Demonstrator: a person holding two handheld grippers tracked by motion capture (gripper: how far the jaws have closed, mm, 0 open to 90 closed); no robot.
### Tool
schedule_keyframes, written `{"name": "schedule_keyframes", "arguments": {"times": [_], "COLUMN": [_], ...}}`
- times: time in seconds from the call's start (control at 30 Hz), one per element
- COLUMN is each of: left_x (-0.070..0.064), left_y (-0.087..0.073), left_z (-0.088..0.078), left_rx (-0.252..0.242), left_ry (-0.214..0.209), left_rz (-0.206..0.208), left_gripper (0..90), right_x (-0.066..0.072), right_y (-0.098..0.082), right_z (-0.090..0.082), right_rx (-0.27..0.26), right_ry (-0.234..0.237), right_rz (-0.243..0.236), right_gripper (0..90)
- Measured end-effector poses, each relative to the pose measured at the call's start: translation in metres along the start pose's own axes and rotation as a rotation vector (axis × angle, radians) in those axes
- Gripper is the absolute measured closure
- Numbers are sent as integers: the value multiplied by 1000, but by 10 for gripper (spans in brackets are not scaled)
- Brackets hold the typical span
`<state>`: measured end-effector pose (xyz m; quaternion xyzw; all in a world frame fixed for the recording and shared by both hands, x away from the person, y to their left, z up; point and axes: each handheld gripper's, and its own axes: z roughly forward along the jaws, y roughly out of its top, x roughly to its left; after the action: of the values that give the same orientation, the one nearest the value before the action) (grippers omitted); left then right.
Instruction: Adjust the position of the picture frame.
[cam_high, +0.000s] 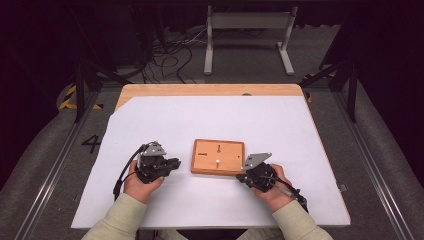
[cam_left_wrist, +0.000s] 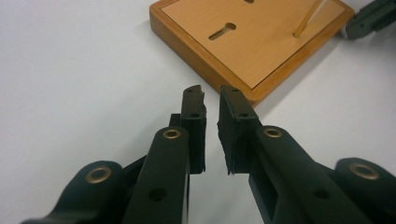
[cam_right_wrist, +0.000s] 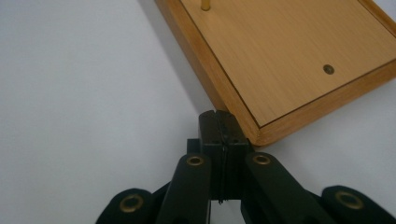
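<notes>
A flat wooden board (cam_high: 218, 157) lies in the middle of the white sheet, with keyhole slots (cam_left_wrist: 222, 31) cut into it and a thin brass peg (cam_left_wrist: 308, 18) standing up from it. My left gripper (cam_high: 175, 162) rests on the sheet just left of the board. In the left gripper view its jaws (cam_left_wrist: 211, 93) stand a narrow gap apart with nothing between them, pointing at the board's (cam_left_wrist: 261, 46) near edge. My right gripper (cam_high: 243, 177) sits at the board's near right corner. Its jaws (cam_right_wrist: 218, 116) are pressed together, empty, close to the board's (cam_right_wrist: 289, 60) corner.
A white sheet (cam_high: 150, 120) covers most of the wooden table (cam_high: 210, 90), with bare sheet on all sides of the board. Beyond the table's far edge are a grey metal stand (cam_high: 247, 30) and loose cables (cam_high: 170, 55) on the floor.
</notes>
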<state>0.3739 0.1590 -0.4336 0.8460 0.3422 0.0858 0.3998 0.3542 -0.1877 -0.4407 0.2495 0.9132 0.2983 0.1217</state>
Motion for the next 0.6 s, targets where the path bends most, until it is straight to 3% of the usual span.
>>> {"name": "schedule_keyframes", "arguments": {"times": [0.13, 0.27, 0.5, 0.6], "left_x": [2, 4, 2, 0], "left_y": [-3, -5, -4, -3], "left_z": [-1, -4, -12, -18], "left_rx": [-2, -11, -54, -79], "left_ry": [7, 11, 35, 43], "left_rz": [-8, -17, 13, 30], "left_gripper": [789, 757, 641, 584], "right_x": [-8, -11, -25, -31], "right_y": [-1, -2, -4, -4], "right_z": [2, -2, -33, -50], "right_rx": [13, -7, -127, -189], "right_ry": [-46, -35, -23, -31], "right_rz": [7, 21, 61, 74], "right_gripper": [900, 900, 900, 813]}}
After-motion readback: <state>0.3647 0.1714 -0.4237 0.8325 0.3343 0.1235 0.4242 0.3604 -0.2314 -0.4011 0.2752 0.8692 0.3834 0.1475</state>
